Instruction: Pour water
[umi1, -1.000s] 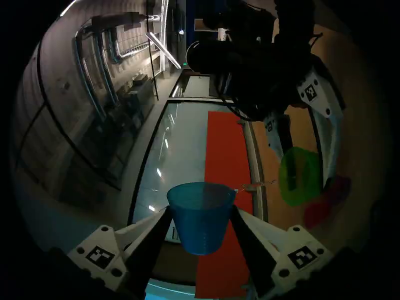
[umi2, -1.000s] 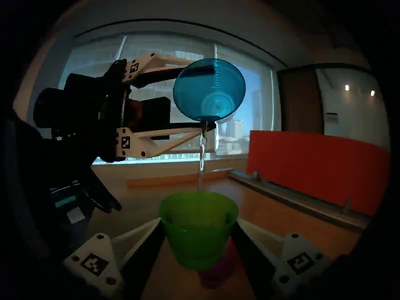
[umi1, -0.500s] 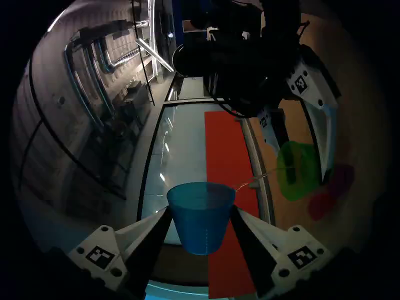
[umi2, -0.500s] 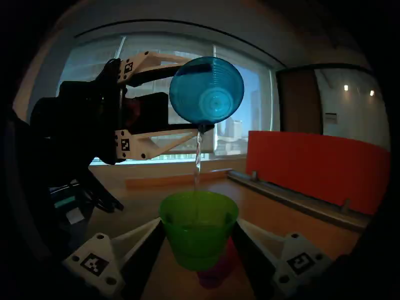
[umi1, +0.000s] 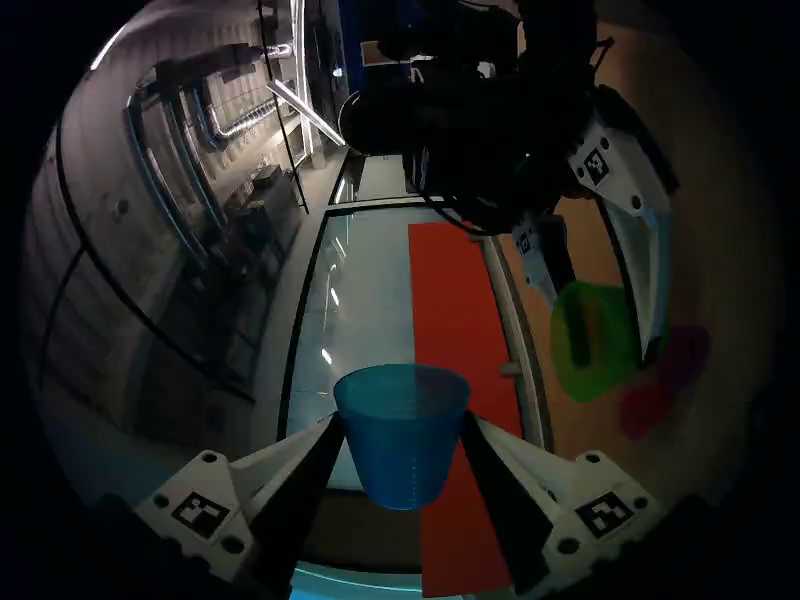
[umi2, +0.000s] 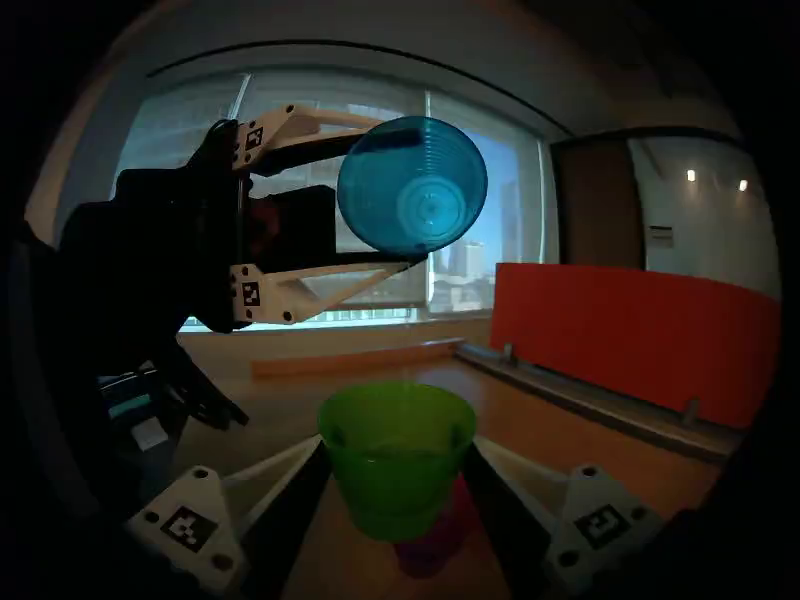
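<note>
— What does the left gripper view give you?

— The left gripper (umi1: 402, 425) has its jaws drawn in on a blue cup (umi1: 402, 455), one finger pressed to each side of the wall. The whole scene is rolled sideways: the table (umi1: 715, 280) runs up the right edge and a red panel (umi1: 455, 320) stands on end behind the cup.

— And the other tool?

— Farther off at upper right is the right gripper (umi1: 600, 320), fingers pointing down the picture and clasping a green cup (umi1: 592, 345). A magenta cup (umi1: 665, 385) lies just beside it on the table.

— Now the right gripper view.

— Here the right gripper is held level, and the green cup sits upright between its two fingers, gripped on both sides. A shallow level of water (umi2: 400, 455) shows through its wall. The magenta cup is partly hidden behind its base.

— Where is the blue cup?

— Up above the green one — tipped flat on its side, mouth facing the camera. The left gripper reaches in from the left against the window (umi2: 520, 210), turned so one finger lies over the cup and the other under it. I cannot make out the hand behind its dark body.
</note>
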